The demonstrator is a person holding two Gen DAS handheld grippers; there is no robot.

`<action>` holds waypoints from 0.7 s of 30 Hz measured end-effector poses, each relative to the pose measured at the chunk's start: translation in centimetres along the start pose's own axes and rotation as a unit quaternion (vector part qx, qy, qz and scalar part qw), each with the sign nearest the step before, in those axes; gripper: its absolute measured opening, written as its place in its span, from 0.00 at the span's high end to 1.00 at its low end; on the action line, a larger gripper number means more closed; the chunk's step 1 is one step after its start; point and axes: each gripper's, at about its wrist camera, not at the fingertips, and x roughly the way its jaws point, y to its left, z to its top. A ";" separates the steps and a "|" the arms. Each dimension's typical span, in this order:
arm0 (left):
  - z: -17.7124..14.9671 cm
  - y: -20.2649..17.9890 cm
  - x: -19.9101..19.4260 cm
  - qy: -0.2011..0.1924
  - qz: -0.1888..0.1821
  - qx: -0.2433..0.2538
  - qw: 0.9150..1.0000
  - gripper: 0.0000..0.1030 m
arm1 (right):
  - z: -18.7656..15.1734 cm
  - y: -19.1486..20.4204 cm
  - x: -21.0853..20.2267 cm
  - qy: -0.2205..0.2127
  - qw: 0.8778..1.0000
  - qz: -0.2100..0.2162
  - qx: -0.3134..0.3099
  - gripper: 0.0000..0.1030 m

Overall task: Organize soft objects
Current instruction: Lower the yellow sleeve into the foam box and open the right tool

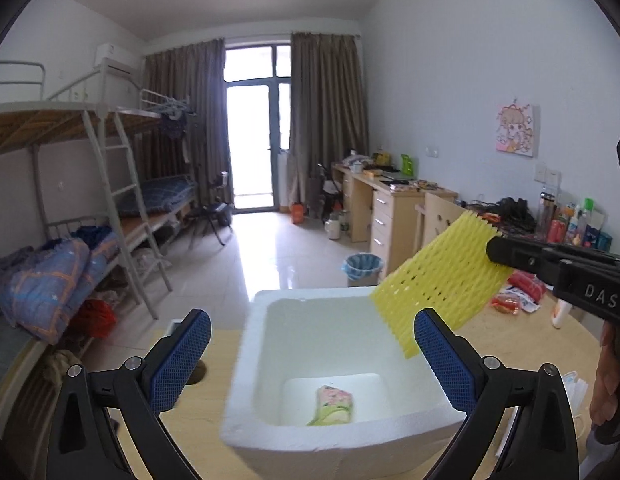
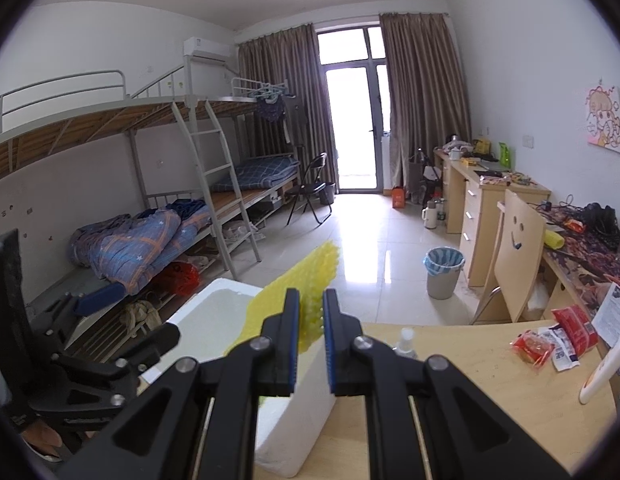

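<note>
A white foam box stands on the wooden table, open at the top. A small flowered soft packet lies on its floor. My left gripper is open and empty, its blue pads on either side of the box. My right gripper is shut on a yellow foam net sleeve and holds it in the air over the box's right rim; the sleeve and the right gripper also show in the left wrist view. The box sits below the sleeve.
Red snack packets, a small clear bottle and a white tube lie on the table right of the box. A wooden chair, desks and a bin stand beyond. Bunk beds line the left wall.
</note>
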 end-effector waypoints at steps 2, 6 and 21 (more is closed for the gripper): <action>-0.1 0.3 -0.4 0.001 0.012 0.006 1.000 0.01 | -0.1 0.5 0.3 0.004 1.000 0.010 -0.005 0.86; -0.4 1.2 -1.1 -0.001 0.028 0.009 1.000 0.01 | -0.2 1.3 1.3 0.016 1.000 0.023 -0.004 0.86; -1.3 5.2 -2.4 -0.003 0.063 -0.024 0.998 0.01 | -0.2 3.8 4.2 0.053 0.997 0.044 -0.029 0.86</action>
